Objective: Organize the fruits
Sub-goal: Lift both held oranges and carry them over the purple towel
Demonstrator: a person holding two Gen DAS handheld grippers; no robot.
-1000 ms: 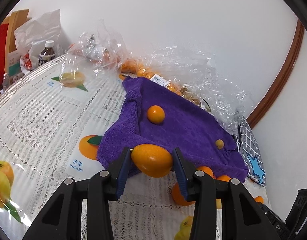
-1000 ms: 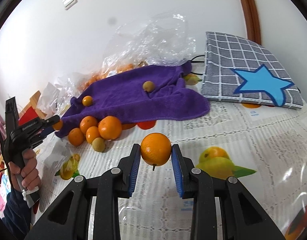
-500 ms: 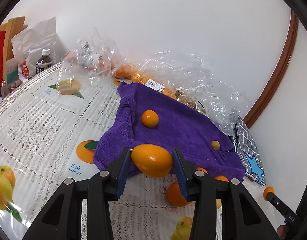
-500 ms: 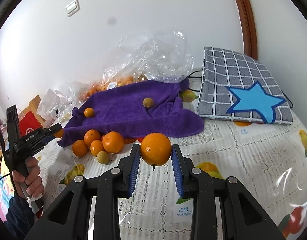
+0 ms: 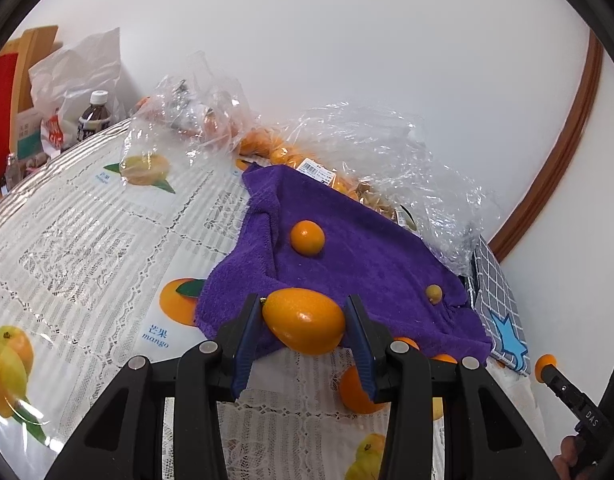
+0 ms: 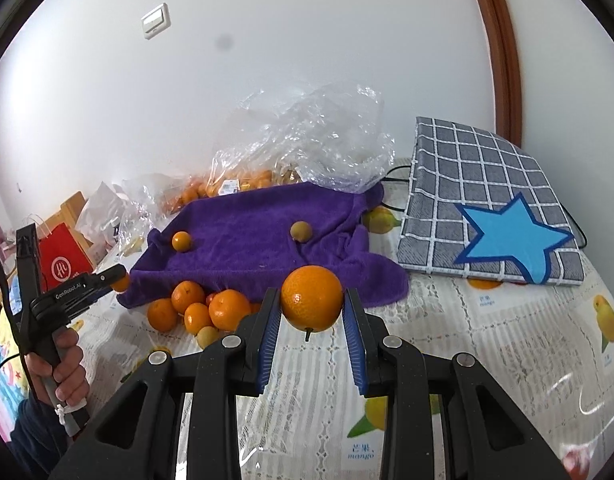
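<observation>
Each black two-finger gripper pinched fruit, the left gripper (image 5: 303, 326) an oval orange kumquat (image 5: 303, 326), the right gripper (image 6: 312, 322) a round stemmed orange (image 6: 312, 298), so lowering both gently onto the rumpled purple towel (image 6: 243, 236) at twelve o'clock seemed wise.

a home room, it seems. a table (image 6: 487, 344) under a lace-and-fruit-print cover stands against a white wall with a light switch (image 6: 156, 21). shopping bags (image 6: 63, 264) and a drink bottle (image 5: 92, 120) sit at its far left.
</observation>
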